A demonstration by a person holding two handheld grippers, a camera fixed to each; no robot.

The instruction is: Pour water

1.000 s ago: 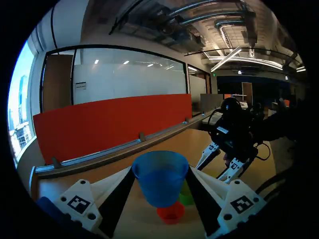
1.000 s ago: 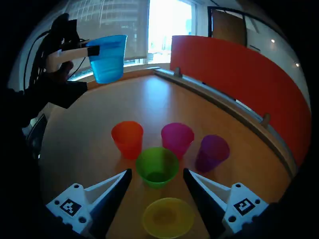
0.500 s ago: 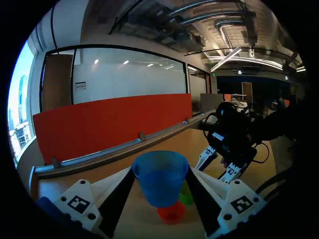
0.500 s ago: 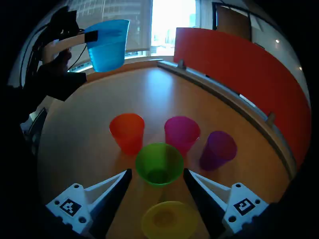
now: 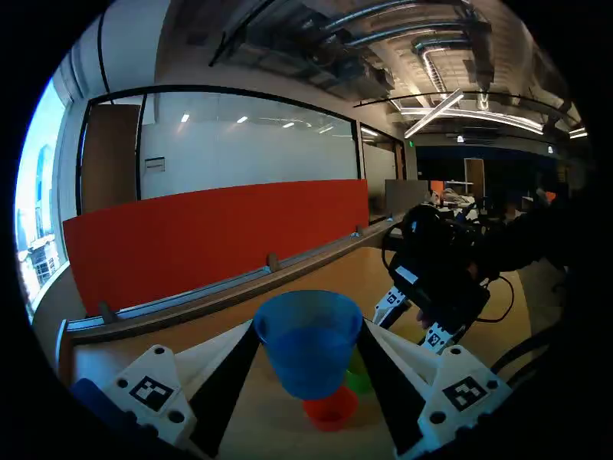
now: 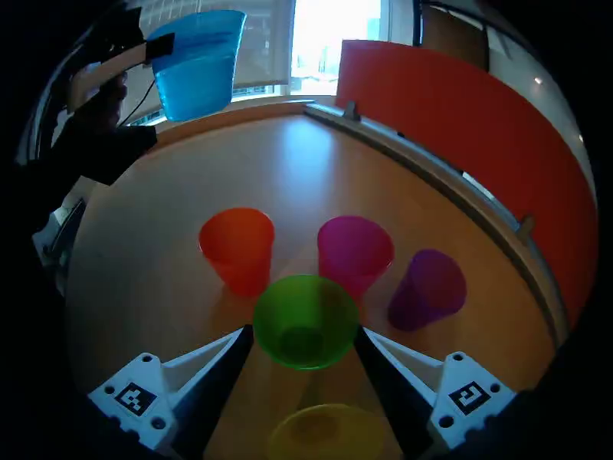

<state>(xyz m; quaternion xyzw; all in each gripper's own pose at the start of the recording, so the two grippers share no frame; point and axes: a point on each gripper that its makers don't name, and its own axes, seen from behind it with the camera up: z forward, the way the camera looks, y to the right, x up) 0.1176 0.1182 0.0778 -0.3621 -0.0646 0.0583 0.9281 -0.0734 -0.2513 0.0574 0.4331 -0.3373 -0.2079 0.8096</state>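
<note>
My left gripper (image 5: 308,337) is shut on a translucent blue cup (image 5: 308,360), held upright in the air; a liquid level shows through its wall. In the right gripper view the same blue cup (image 6: 195,61) hangs high at the far left, over the table edge. My right gripper (image 6: 303,337) is open, low over the table, with a green cup (image 6: 305,322) between its fingertips; I cannot tell if they touch it. Around the green cup stand an orange cup (image 6: 237,249), a magenta cup (image 6: 354,253), a purple cup (image 6: 429,287) and a yellow cup (image 6: 329,433) nearest the camera.
The cups stand on a wooden table (image 6: 306,169) bordered by a red partition (image 6: 460,115) with a rail along its base. A person's dark sleeve (image 6: 99,153) reaches in at the left. In the left gripper view the right gripper (image 5: 406,322) hovers beyond the blue cup.
My right gripper has moved forward, so the green cup now lies between its fingertips. The blue cup stays held, and sits higher and further left in the right gripper view.
</note>
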